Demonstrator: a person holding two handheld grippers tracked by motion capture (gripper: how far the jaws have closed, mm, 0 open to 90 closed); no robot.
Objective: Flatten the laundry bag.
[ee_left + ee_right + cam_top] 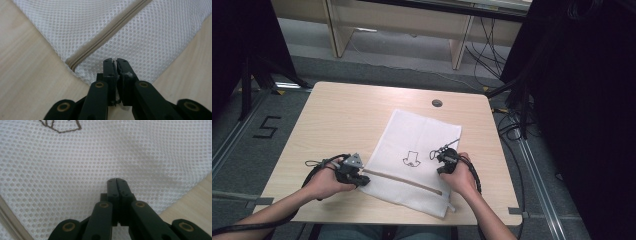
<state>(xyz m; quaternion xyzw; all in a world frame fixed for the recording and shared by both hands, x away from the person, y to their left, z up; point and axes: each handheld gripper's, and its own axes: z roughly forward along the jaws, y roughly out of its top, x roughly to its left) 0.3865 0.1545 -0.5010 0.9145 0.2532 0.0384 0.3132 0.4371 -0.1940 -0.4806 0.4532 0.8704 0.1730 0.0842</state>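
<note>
Wooden table bears white mesh bag; grey floor around.

One mesh bag, two grippers, one table.

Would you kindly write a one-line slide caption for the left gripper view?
Left claw, shut on a pinch of white mesh laundry bag beside the end of its beige zipper, on a wooden table.

Both grippers are matte black plastic with brass-coloured rivets at the jaw links. The left gripper carries a grey three-cornered plate, the right gripper a thick black looping cable. Forearms look bare, I think.
</note>
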